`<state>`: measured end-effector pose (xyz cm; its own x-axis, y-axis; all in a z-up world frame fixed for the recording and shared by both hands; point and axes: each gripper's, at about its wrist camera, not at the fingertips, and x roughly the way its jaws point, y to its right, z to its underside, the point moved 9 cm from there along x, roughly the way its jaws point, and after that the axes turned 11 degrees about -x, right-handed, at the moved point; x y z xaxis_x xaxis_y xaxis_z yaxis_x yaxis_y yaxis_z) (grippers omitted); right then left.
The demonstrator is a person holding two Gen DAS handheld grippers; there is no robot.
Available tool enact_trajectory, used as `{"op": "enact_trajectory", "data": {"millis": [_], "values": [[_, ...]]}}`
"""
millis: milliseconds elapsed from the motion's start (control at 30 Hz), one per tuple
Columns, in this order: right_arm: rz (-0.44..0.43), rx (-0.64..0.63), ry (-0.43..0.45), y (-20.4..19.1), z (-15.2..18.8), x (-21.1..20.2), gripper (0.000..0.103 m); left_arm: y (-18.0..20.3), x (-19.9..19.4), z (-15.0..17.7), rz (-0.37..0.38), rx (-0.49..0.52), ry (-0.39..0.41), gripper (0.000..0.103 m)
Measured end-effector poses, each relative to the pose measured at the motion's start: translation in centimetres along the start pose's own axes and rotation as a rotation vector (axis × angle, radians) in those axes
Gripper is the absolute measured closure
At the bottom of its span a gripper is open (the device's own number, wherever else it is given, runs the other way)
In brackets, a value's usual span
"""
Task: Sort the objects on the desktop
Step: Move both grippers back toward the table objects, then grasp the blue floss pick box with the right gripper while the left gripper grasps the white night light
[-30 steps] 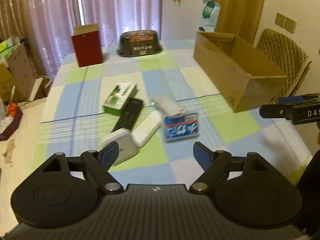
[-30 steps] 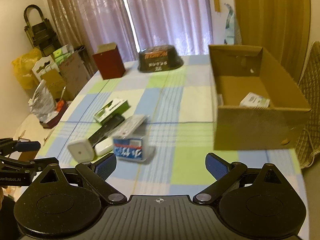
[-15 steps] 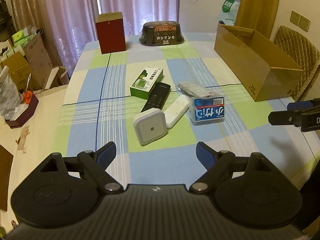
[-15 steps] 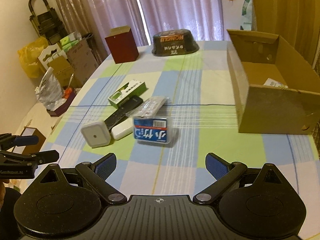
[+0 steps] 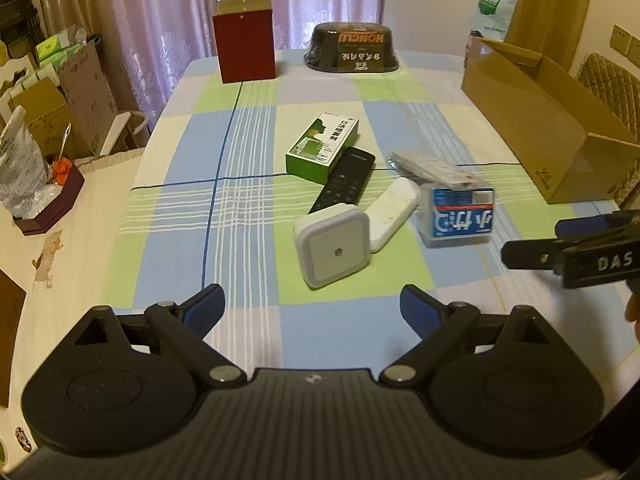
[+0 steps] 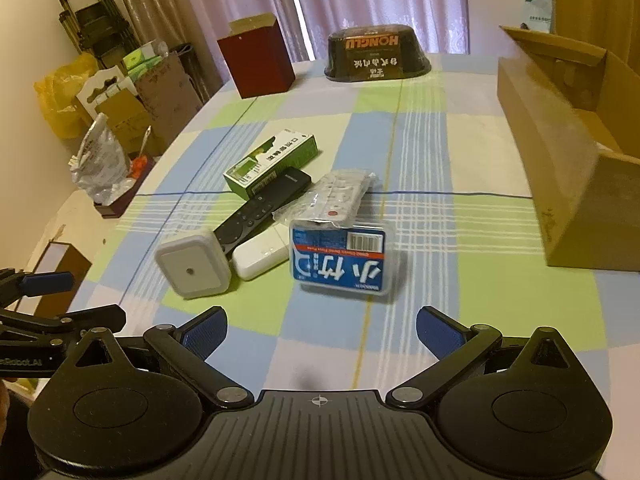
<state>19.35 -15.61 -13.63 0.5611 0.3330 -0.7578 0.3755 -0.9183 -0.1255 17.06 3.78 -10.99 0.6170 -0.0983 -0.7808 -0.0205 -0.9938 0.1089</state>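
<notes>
A cluster lies mid-table: a green box [image 5: 322, 150] [image 6: 270, 162], a black remote [image 5: 344, 179] [image 6: 262, 207], a white bar [image 5: 392, 213] [image 6: 261, 256], a white square plug-in device [image 5: 332, 250] [image 6: 193, 267], a blue-labelled clear box [image 5: 460, 215] [image 6: 340, 261] and a bagged white remote [image 5: 432, 167] [image 6: 338, 197] resting on it. My left gripper [image 5: 312, 307] is open, just short of the square device. My right gripper [image 6: 321, 327] is open, just short of the blue-labelled box. Each gripper also shows at the other view's edge.
An open cardboard box [image 5: 536, 112] [image 6: 560, 152] stands at the table's right side. A dark red box [image 5: 244, 40] [image 6: 260, 60] and a black HONGLU tub [image 5: 352, 50] [image 6: 376, 56] sit at the far end. Bags and cartons crowd the floor at left [image 6: 108, 120].
Both grippers have moved closer to the cluster and swung toward it, so the objects look larger and more centred. Nothing on the table has shifted.
</notes>
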Motion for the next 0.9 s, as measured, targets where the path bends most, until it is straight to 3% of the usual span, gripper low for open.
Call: {"op": "enact_trajectory", "data": {"millis": [433,800,867,900], "values": [[0.113,0.052,0.074,0.8,-1.5,6.1,0.0,-2.3,4.1,-1.6,-0.001,-0.078,-0.002,0.01],[0.16,0.041,0.052,1.7,-1.7,8.4,0.001,-2.0,6.4,-1.6,0.014,-0.095,-0.022,0.01],[0.158,0.029,0.047,1.8,-1.6,8.4,0.016,-1.7,6.7,-1.5,0.016,-0.1,-0.021,0.01],[0.155,0.026,0.043,1.9,-1.5,8.3,0.016,-1.5,6.9,-1.5,0.017,-0.103,-0.021,0.01]]}}
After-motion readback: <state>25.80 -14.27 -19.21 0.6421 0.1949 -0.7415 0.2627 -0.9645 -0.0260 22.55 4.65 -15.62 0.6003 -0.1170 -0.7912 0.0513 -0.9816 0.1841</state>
